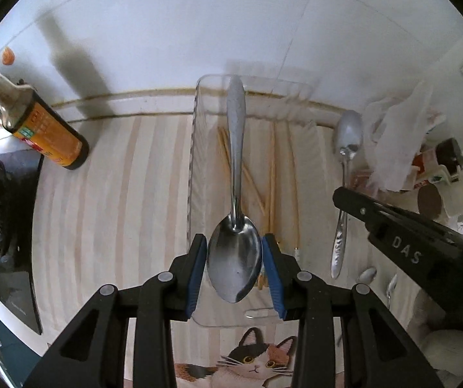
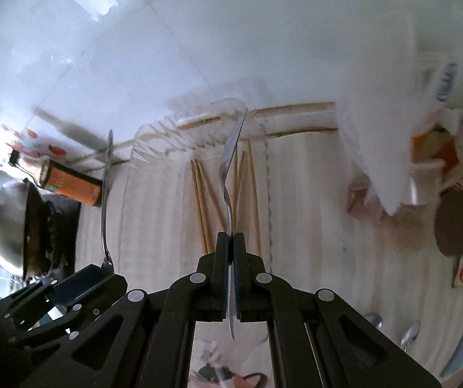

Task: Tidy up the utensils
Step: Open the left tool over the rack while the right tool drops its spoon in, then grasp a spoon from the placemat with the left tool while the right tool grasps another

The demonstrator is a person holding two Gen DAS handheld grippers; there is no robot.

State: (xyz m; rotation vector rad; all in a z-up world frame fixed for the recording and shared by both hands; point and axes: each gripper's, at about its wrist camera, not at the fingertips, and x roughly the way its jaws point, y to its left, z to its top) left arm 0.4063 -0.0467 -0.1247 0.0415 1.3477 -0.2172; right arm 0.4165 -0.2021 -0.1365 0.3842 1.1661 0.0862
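Note:
My left gripper [image 1: 234, 252] is shut on the bowl of a steel spoon [image 1: 236, 168], handle pointing away, above a clear plastic tray [image 1: 196, 148] that holds several wooden chopsticks [image 1: 272, 177]. My right gripper [image 2: 231, 252] is shut on a second steel spoon [image 2: 230, 161], seen edge-on, over the same tray [image 2: 141, 148] and chopsticks [image 2: 199, 194]. In the left wrist view the right gripper's black finger [image 1: 393, 226] holds that spoon [image 1: 348, 148] to the right of the tray. In the right wrist view the left gripper [image 2: 79, 278] holds its spoon [image 2: 107, 194] at left.
A sauce bottle [image 1: 37, 123] lies at the left, near a wok on a stove [image 2: 15, 223]. White plastic bags and packages [image 1: 403, 142] crowd the right. More spoons [image 2: 409, 329] lie at lower right. A cat-print cloth [image 1: 254, 359] covers the near table edge.

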